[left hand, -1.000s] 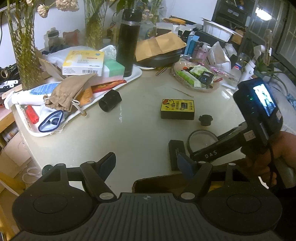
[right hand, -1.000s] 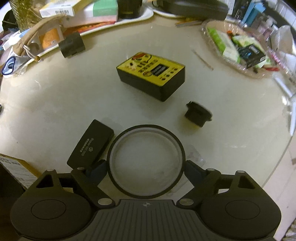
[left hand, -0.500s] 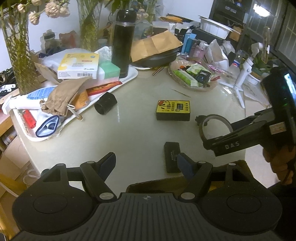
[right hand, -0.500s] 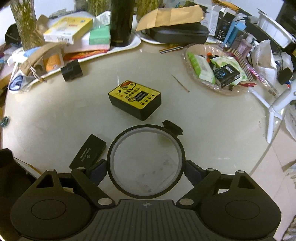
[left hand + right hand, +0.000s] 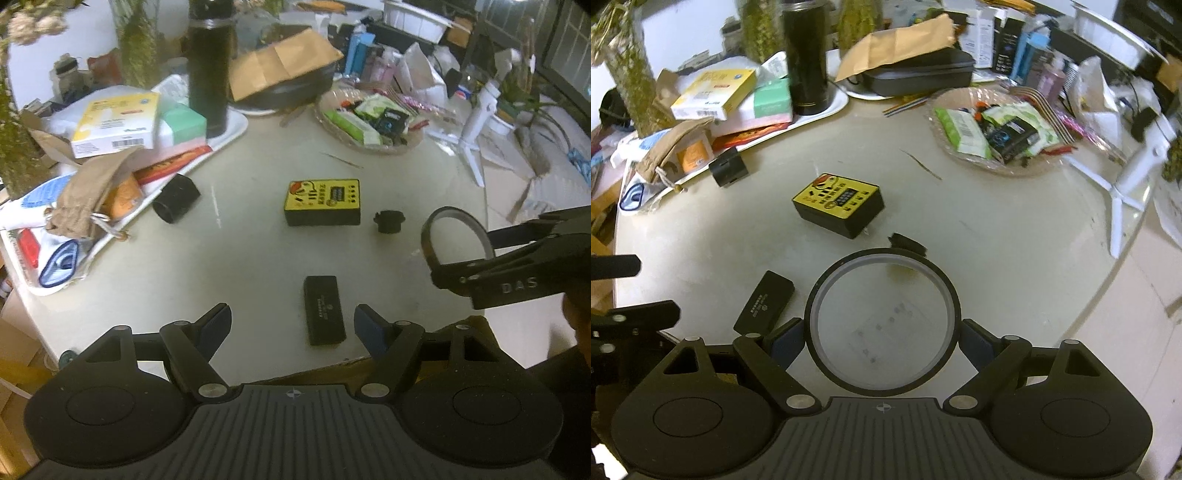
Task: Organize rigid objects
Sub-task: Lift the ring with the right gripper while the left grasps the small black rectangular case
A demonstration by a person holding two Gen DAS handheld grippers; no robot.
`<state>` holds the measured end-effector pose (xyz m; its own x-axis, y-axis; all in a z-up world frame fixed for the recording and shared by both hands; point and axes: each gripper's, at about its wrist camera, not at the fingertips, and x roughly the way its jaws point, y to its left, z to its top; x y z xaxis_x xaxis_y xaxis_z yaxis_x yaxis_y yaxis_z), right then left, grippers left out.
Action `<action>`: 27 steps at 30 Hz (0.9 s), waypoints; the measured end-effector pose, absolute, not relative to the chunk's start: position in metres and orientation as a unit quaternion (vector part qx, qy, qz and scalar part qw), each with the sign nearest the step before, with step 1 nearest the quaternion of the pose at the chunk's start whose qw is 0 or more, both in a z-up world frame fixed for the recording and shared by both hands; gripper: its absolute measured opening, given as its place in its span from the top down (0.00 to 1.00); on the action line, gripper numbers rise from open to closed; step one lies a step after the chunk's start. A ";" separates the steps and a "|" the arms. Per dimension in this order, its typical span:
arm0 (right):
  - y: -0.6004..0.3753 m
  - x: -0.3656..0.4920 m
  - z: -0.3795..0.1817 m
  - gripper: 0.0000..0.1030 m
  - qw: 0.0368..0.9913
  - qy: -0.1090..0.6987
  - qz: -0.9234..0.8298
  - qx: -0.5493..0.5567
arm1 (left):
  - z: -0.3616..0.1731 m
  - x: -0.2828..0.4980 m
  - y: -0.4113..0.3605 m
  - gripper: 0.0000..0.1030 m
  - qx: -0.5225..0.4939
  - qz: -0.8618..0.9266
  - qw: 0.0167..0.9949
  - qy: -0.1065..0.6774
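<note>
I'm mid-carry, I judge: right claw (image 5: 882,338) clamped on the clear round lid (image 5: 882,325), held above the counter (image 5: 997,236); next it needs a drop spot, prob w/ the other loose bits; left claw (image 5: 293,325) apart, empty, over the black bar (image 5: 324,310); yellow box (image 5: 322,201) print unreadable; "DAS" on right claw's arm.

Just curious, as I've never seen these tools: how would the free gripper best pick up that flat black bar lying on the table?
From above, pinching the flat black bar across its narrow width, near the middle. It lies flat with both long sides clear, and the open left gripper probably spans it.
</note>
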<state>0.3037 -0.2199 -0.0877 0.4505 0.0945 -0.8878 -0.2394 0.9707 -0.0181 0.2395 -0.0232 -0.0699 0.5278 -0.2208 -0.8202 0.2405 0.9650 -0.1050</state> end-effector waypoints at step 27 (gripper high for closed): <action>-0.282 0.287 -0.080 0.13 0.846 0.526 0.075 0.031 | -0.140 0.288 -0.086 0.63 0.088 -0.131 0.823 0.545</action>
